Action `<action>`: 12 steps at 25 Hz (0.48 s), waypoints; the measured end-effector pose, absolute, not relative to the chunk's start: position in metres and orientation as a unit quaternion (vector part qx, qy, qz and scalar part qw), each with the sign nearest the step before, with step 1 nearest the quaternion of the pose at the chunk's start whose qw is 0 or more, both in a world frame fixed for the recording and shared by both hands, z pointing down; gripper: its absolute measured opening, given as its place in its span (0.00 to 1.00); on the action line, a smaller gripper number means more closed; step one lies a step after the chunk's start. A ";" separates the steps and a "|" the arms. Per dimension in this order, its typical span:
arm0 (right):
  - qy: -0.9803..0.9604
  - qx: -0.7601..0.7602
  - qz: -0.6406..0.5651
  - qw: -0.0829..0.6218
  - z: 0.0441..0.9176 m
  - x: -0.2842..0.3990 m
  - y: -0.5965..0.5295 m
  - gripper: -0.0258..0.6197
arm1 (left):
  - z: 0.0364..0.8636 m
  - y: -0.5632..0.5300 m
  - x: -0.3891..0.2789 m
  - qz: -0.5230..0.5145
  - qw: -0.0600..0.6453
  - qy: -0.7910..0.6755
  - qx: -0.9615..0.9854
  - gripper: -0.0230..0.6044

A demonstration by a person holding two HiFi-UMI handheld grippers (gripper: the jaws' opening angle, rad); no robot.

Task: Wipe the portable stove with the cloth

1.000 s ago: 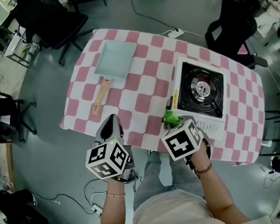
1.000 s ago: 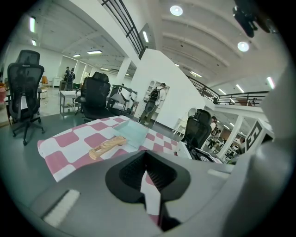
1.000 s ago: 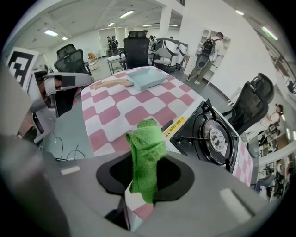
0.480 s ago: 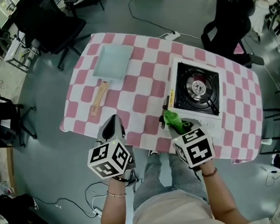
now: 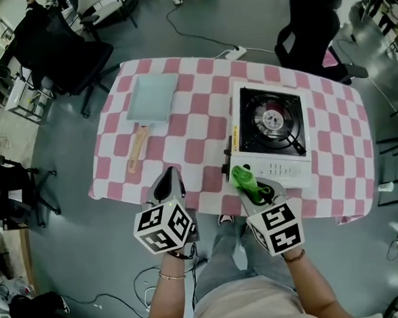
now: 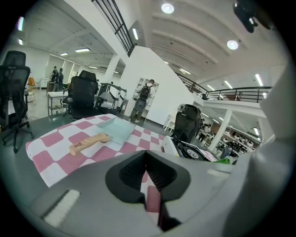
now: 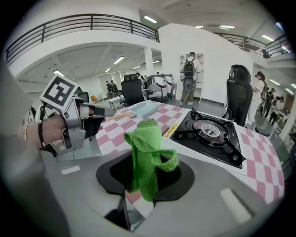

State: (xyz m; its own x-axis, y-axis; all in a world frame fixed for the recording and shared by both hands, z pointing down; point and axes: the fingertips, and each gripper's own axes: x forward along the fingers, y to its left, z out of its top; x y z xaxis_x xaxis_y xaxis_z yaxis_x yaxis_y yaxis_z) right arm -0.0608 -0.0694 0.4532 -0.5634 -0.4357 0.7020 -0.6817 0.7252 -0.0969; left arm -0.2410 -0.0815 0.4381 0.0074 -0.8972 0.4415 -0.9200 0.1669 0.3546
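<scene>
The portable stove (image 5: 272, 131), white with a black burner top, sits on the right half of the pink checked table; the right gripper view shows the stove (image 7: 210, 134) just ahead. My right gripper (image 5: 253, 189) is shut on a crumpled green cloth (image 5: 244, 180) at the stove's front left corner. That cloth (image 7: 147, 148) stands up between the jaws of the right gripper (image 7: 145, 172). My left gripper (image 5: 168, 184) hovers at the table's near edge, jaws together and holding nothing. In its own view the left gripper (image 6: 148, 172) points across the table toward the stove (image 6: 192, 150).
A pale blue square pan (image 5: 152, 97) with a wooden handle (image 5: 138, 147) lies on the table's left half. Black office chairs (image 5: 69, 45) stand beyond the far corners. A cable and power strip (image 5: 236, 52) lie on the floor behind the table.
My right gripper has drawn back a little toward the person, with the green cloth staying by the stove's front left corner. The left gripper has hardly moved.
</scene>
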 end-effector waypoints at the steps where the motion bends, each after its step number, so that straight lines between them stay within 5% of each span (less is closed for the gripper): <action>1: -0.868 0.325 0.181 0.328 0.454 -0.061 -0.067 0.21 | 0.440 -0.081 -0.239 0.021 0.296 -0.704 0.645 0.04; 12: -0.892 0.329 0.208 0.228 0.472 -0.061 -0.045 0.21 | 0.453 -0.049 -0.211 0.041 0.303 -0.711 0.633 0.04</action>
